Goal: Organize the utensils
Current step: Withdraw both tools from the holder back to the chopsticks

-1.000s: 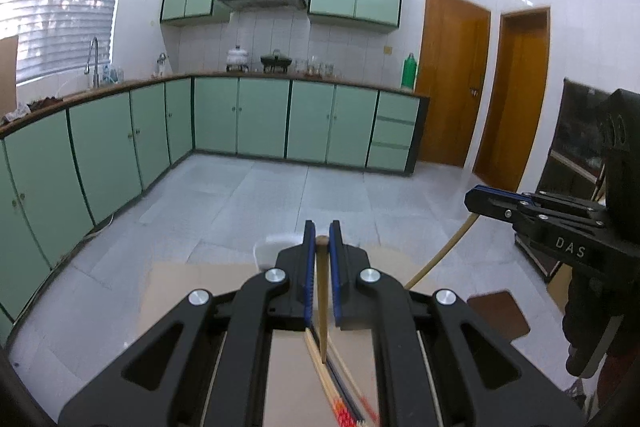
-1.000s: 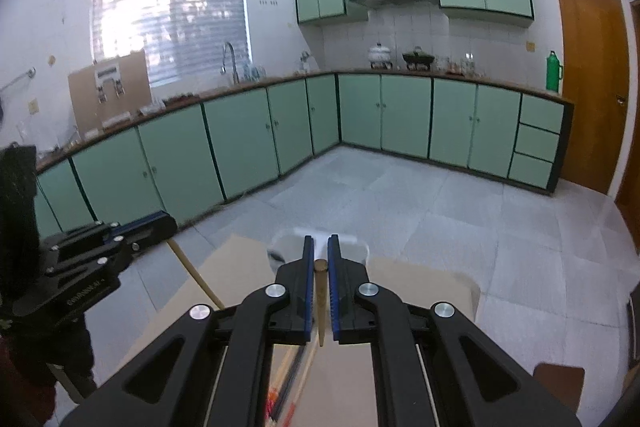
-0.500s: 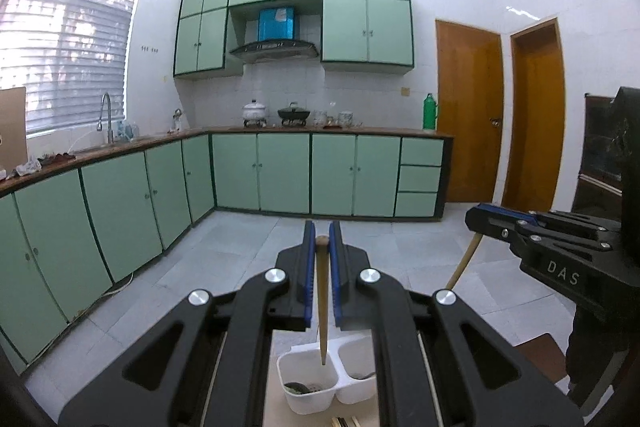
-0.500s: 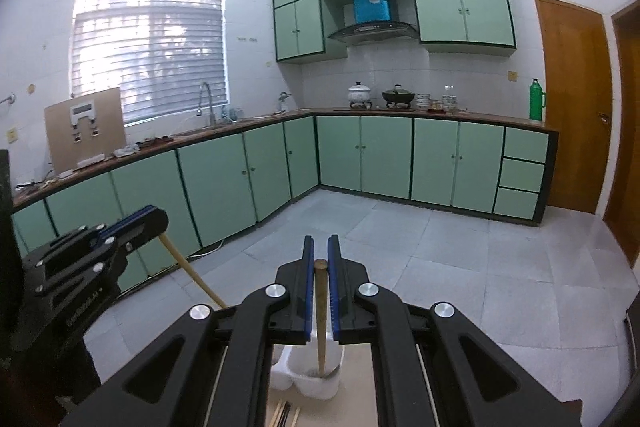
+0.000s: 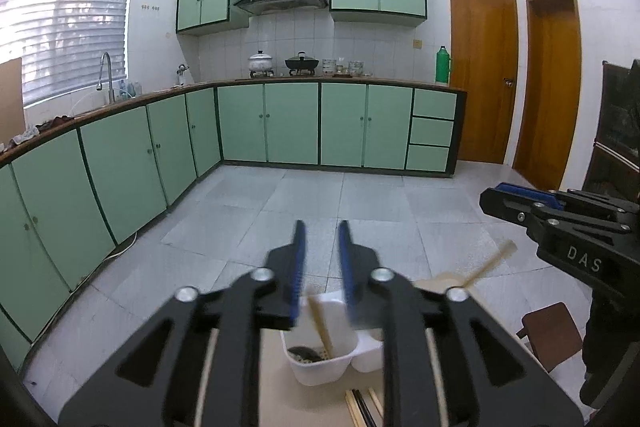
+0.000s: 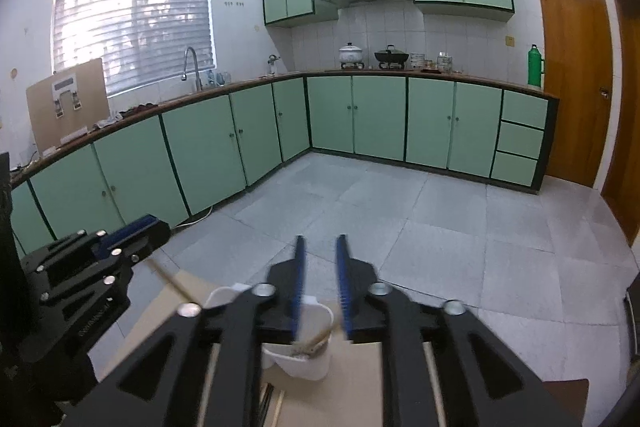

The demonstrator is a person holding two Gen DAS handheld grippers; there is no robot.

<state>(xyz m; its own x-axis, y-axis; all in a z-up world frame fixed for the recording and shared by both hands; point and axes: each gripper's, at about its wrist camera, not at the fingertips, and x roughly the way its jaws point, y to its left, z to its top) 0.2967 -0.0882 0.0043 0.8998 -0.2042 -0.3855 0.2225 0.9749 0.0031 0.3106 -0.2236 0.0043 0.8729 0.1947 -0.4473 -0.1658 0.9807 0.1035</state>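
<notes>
Green kitchen cabinets stand behind the worktop (image 5: 276, 399). Both tools, left tool (image 5: 321, 269) and right tool (image 6: 319, 283), are spread above the white holder (image 5: 320, 359), gripping nothing. Next chopsticks (image 5: 362, 407) lie just before the holder; pinch them near one end.

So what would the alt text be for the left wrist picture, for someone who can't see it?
The open left tool hovers above a white two-compartment utensil holder with a wooden chopstick leaning in it. More chopsticks lie nearer, the right tool enters at right, and green kitchen cabinets fill the background.
</notes>
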